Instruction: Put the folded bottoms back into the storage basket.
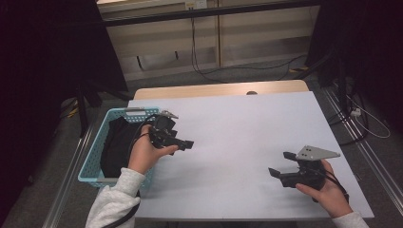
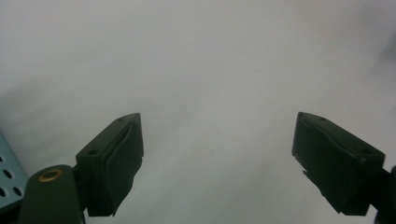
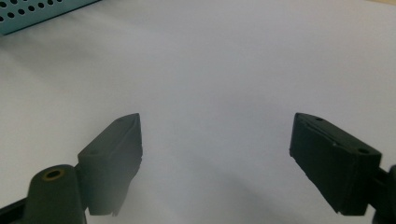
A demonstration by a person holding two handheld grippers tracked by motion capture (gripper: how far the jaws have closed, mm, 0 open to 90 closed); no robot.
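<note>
A light blue perforated basket [image 1: 90, 161] stands at the table's left edge with a black cloth [image 1: 119, 145] lying in it. My left gripper [image 1: 182, 141] hovers just right of the basket over the white table top [image 1: 237, 128]; its jaws stand wide apart with nothing between them. The left gripper view has this gripper [image 2: 218, 126] close above bare white surface, with a corner of the basket [image 2: 7, 179] at lower left. My right gripper [image 1: 281, 164] is open near the front right of the table, pointing left. In its own view the right gripper [image 3: 217, 123] holds nothing, and the basket wall [image 3: 42, 11] sits far off.
The white sheet covers a wooden table whose far edge [image 1: 218, 89] shows. Beyond it are cables on the floor [image 1: 209, 71] and dark stands at both sides. A metal rail [image 1: 375, 166] runs along the right of the table.
</note>
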